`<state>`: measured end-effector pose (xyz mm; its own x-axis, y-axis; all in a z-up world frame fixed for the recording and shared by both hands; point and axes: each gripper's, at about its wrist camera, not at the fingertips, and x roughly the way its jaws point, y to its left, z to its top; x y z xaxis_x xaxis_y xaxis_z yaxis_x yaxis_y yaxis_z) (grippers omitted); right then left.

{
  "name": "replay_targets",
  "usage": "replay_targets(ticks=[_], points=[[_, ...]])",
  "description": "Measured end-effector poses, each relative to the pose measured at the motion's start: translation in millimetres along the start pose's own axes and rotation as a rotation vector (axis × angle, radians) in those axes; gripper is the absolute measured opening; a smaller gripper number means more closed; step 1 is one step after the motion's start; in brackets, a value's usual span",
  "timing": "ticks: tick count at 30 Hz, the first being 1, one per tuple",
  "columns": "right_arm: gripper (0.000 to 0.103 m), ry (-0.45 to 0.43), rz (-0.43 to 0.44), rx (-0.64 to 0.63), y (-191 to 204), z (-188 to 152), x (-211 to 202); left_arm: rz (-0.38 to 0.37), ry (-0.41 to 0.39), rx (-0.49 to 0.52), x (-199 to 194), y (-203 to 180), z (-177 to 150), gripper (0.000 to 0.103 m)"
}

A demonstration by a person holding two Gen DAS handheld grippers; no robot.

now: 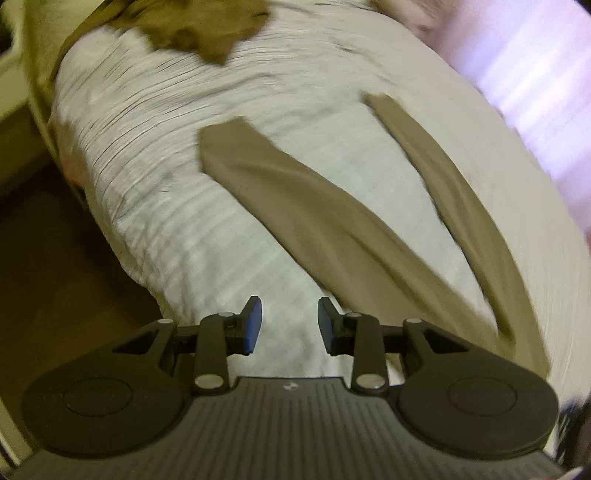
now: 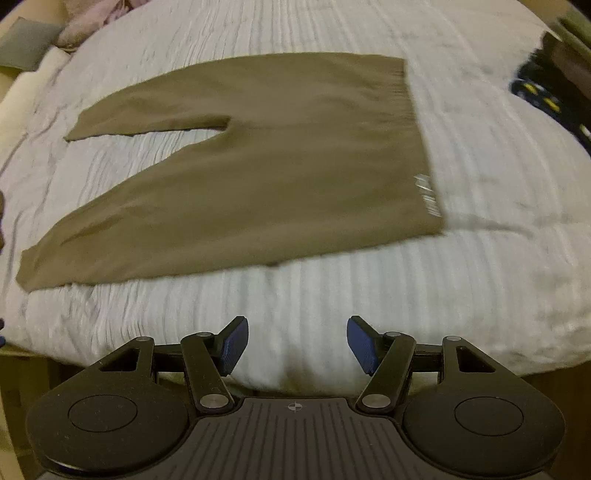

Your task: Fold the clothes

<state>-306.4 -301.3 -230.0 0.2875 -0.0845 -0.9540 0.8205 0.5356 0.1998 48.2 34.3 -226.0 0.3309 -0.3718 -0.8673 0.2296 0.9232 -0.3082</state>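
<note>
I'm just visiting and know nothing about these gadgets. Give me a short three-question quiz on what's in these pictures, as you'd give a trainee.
1. True or false: the olive-brown pants lie spread flat on the white bedspread.
2. What is held between the jaws of the left gripper and the right gripper?
A. a trouser leg
B. the waistband
C. nothing
3. Fill in: in the left wrist view, a second, crumpled brown garment lies at the ____ end of the bed.

Key:
1. True.
2. C: both stand open over bare bedspread.
3. Far.
</note>
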Motion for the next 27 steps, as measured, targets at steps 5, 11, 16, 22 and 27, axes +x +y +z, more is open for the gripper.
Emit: replay_targets(ticks=[5, 11, 16, 22, 27], points=[[0.063, 0.012, -0.042, 0.023, 55.0, 21.5, 59.3, -0.101, -0.031, -0.323, 64.4, 80.3, 64.5, 0.028], [0.063, 0.025, -0.093, 0.047, 103.7, 25.2, 111.3, -0.239, -0.044, -0.651, 142.7, 141.0, 92.1, 0.028], [0.063, 0.065, -0.140, 0.085, 114.0, 15.3, 131.7, -0.363, -0.096, -0.847, 178.2, 160.5, 81.5, 0.028], [0.063, 0.082, -0.184, 0.041, 121.1, 16.1, 139.0, -0.487, -0.195, -0.800, 175.2, 151.7, 93.1, 0.002], [0.063, 0.098, -0.194, 0.022, 124.1, 22.1, 142.7, -0.442, -0.270, -0.497, 146.0, 139.3, 122.6, 0.002]])
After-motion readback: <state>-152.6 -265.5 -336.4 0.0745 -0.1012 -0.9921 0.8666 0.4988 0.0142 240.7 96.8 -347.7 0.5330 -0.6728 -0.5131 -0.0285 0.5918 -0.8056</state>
